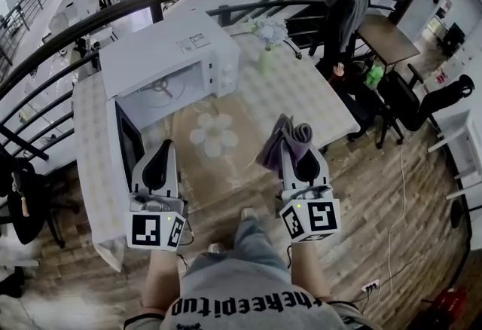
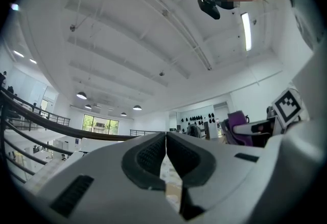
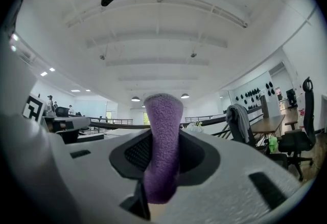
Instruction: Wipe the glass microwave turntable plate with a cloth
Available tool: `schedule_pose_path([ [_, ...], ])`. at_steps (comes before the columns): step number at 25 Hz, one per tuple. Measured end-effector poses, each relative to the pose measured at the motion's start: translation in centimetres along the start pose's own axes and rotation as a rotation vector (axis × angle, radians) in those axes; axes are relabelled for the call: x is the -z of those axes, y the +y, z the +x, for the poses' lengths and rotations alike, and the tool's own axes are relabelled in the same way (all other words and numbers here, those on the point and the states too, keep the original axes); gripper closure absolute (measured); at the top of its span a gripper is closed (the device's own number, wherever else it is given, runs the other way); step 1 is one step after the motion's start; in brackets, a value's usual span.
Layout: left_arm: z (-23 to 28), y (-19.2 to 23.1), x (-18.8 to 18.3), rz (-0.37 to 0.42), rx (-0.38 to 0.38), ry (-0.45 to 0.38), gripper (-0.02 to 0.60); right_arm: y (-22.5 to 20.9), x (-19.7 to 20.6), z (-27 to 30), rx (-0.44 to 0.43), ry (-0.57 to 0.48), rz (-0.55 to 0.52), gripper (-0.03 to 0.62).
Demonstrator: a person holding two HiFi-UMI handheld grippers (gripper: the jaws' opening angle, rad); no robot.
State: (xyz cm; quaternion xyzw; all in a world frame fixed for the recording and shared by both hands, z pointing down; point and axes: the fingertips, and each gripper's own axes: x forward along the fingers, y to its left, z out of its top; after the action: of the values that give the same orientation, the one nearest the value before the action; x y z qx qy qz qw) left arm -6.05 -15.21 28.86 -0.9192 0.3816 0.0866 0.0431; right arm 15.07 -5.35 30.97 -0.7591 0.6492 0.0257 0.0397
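We hold the right gripper (image 1: 300, 149) with its jaws clamped on a purple cloth (image 1: 280, 142). In the right gripper view the cloth (image 3: 162, 136) stands up between the two pads and rises above the jaw tips. The left gripper (image 1: 161, 157) carries nothing. In its own view the left gripper (image 2: 166, 152) has its pads pressed together with no gap and nothing between them. Both gripper views look up toward the ceiling, so we judge that both tools are tilted upward and raised off the work. The glass plate (image 1: 215, 132) lies flat on the table (image 1: 316, 95), ahead of both grippers and between their lines of reach, slightly nearer the right gripper's tip. The microwave (image 1: 169, 57) stands beyond the plate, and its door (image 1: 128, 144) hangs open just beside the left gripper. The cloth is not touching the plate, so we judge that wiping has not yet begun. The next move calls for lowering the right gripper forward and to its left until the cloth meets the glass. The left gripper may need to steady the rim.
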Motion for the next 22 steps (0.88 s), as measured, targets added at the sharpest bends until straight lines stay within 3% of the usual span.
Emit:
schedule_pose_path([
  [12, 6.0, 1.9, 1.3, 0.011, -0.121, -0.016, 0.572, -2.7, 1.3, 9.1, -0.128, 0.039, 0.022, 0.484],
  [22, 7.4, 2.8, 4.0, 0.015, -0.185, 0.015, 0.571, -1.3, 8.1, 14.8, -0.269, 0.212, 0.099, 0.484],
])
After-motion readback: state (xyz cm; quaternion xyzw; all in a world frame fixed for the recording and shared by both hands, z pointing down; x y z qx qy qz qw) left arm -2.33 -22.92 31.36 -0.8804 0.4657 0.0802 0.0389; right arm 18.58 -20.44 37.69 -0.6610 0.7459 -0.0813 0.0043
